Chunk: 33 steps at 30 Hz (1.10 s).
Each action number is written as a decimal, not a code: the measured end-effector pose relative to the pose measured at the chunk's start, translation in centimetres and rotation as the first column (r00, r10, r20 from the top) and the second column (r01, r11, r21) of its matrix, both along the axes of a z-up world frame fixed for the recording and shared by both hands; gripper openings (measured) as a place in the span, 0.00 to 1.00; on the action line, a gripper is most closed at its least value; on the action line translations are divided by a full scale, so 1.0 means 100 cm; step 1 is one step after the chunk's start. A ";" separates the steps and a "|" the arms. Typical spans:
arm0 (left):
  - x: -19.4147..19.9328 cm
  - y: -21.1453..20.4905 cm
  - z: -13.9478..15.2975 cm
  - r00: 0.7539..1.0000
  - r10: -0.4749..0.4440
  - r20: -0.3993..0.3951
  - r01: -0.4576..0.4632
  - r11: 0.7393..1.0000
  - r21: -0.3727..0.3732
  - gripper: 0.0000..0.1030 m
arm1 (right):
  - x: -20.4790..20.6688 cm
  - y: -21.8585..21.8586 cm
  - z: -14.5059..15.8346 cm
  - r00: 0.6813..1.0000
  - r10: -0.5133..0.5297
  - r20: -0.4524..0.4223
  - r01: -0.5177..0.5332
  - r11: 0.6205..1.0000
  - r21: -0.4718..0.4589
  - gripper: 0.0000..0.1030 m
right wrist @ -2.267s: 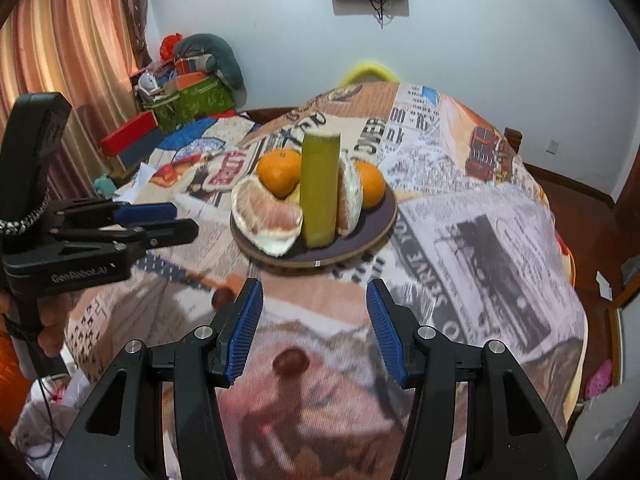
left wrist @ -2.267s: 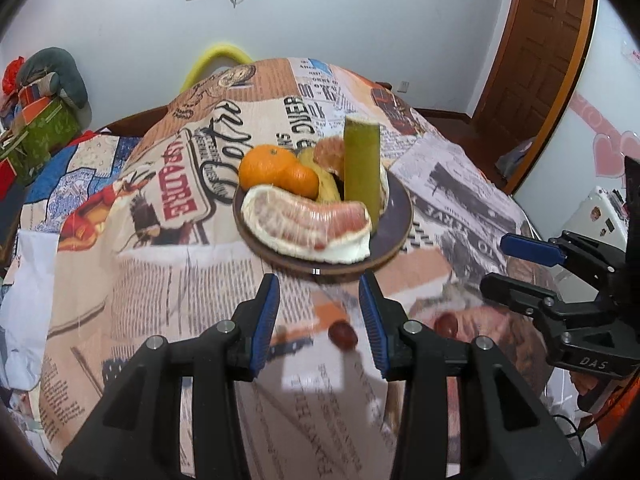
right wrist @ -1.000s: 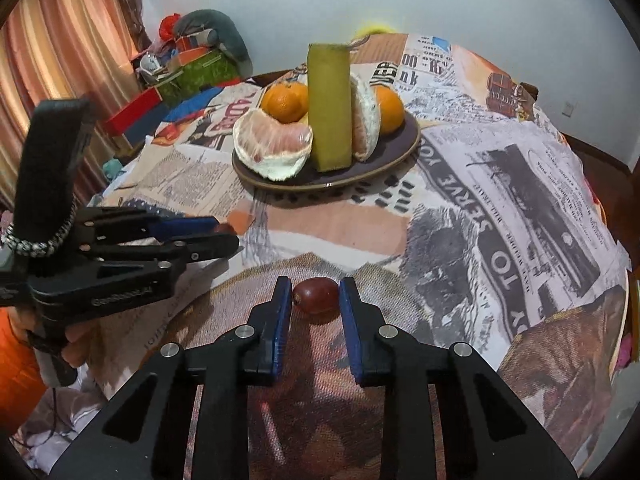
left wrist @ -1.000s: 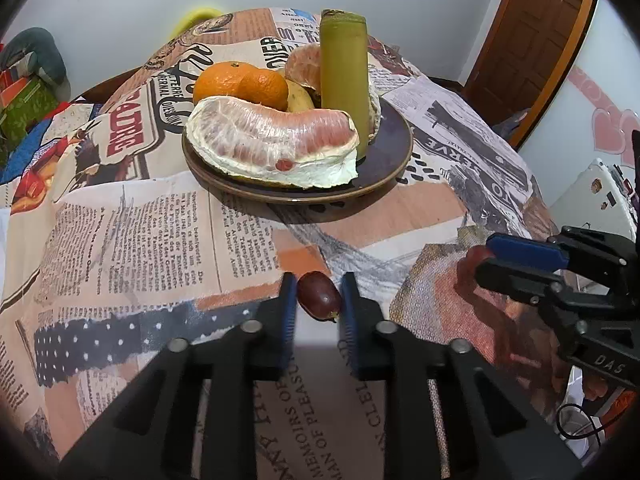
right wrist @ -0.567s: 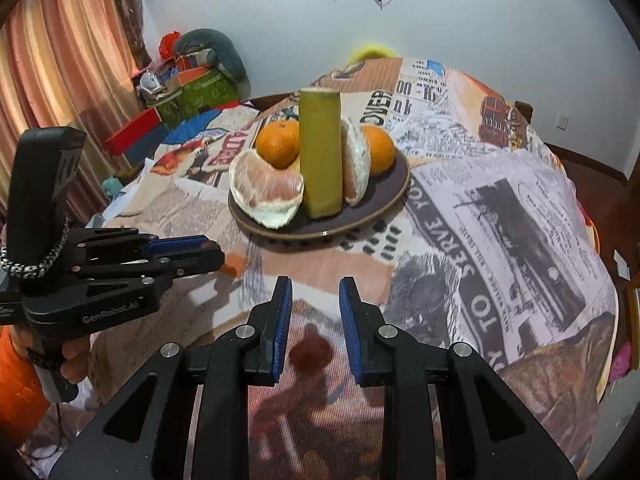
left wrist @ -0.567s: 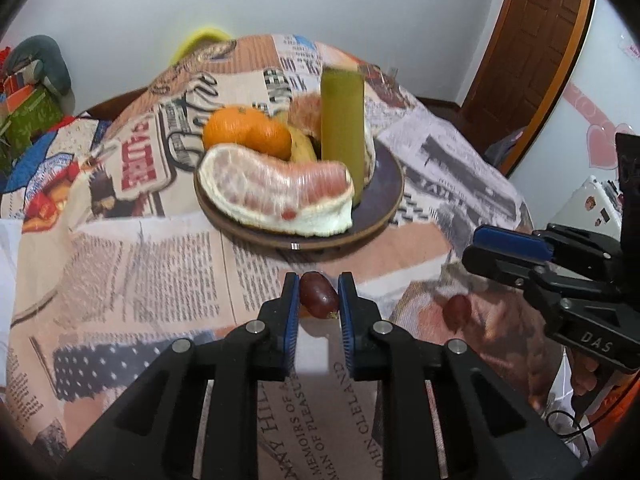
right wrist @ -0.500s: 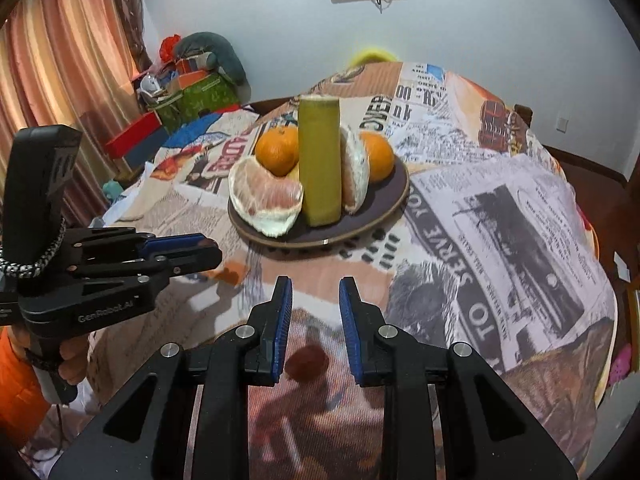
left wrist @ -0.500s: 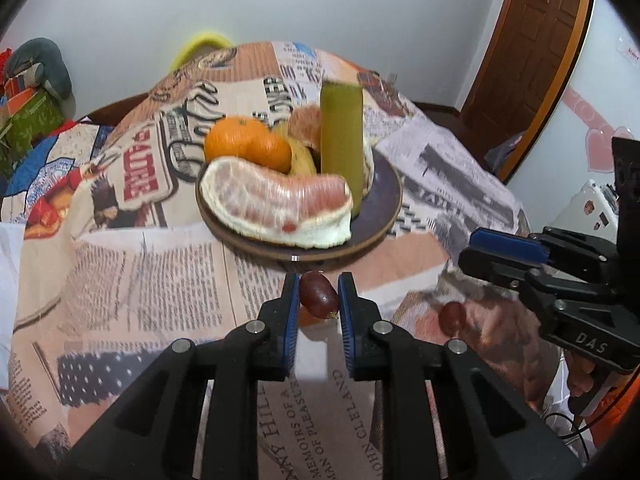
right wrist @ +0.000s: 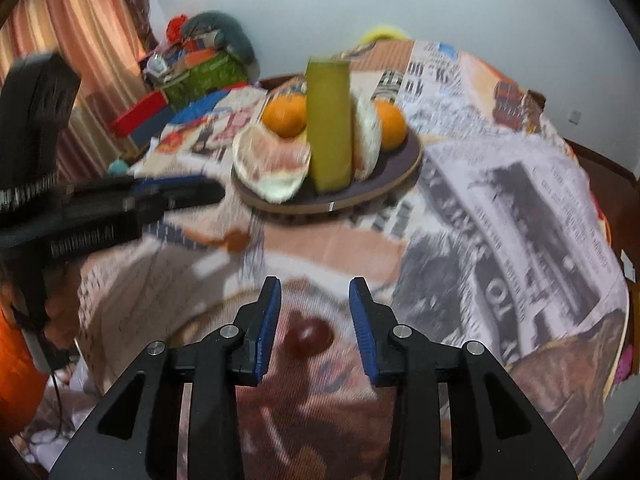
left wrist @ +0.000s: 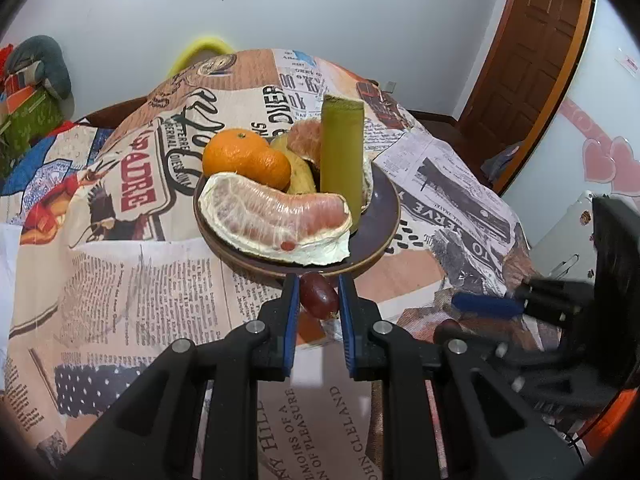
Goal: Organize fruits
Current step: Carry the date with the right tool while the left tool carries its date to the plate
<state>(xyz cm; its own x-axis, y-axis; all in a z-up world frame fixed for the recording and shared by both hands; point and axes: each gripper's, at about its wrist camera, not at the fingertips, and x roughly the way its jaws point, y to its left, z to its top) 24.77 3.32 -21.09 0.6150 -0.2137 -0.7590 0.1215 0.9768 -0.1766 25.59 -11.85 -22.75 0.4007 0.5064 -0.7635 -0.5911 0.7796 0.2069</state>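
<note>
1. My left gripper (left wrist: 319, 294) is clamped on a red grape (left wrist: 318, 295); the blue pads press its two sides, so the fruit rides clear of the tablecloth (left wrist: 160, 280) for carrying.
2. My right gripper (right wrist: 315, 312) has just been opening. Its jaws stand apart and pinch nothing; a second grape (right wrist: 310, 336) lies on the cloth below and between them, untouched. I judge the spread is there to straddle it for another grip.
3. Both tools point steeply downward toward the table. From the left wrist view, the right tool sits at 3 o'clock, blurred; from the right wrist view, the left tool sits at 9 o'clock.
4. The plate (left wrist: 380, 216) lies at 12 o'clock, just beyond the held grape. I judge it the destination.
5. On the plate: a peeled pomelo segment (left wrist: 276, 220) nearest, an upright green cane piece (left wrist: 342, 156) behind it, and oranges (left wrist: 244, 158) at 11 o'clock.
6. The near rim at 1 o'clock is bare, suitable for a drop.
</note>
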 end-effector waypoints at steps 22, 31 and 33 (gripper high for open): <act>0.028 -0.004 0.023 0.997 -0.013 0.070 0.014 1.000 -0.012 0.18 | 0.028 0.003 0.019 0.994 -0.054 0.095 0.051 0.998 0.034 0.23; 0.060 -0.003 0.025 0.995 -0.007 0.104 0.005 1.000 0.022 0.18 | 0.059 0.015 0.024 0.988 -0.048 0.149 0.042 0.998 0.044 0.23; 0.065 -0.003 0.022 0.995 -0.008 0.099 0.006 1.000 0.022 0.18 | 0.066 0.018 0.021 0.989 -0.044 0.142 0.039 0.999 0.037 0.23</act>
<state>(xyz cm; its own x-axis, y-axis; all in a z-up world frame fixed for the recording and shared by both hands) 31.28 3.02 -18.93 0.6857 -0.2026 -0.6992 0.1444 0.9793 -0.1421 32.22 -10.08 -20.63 0.5260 0.5118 -0.6793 -0.5834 0.7982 0.1497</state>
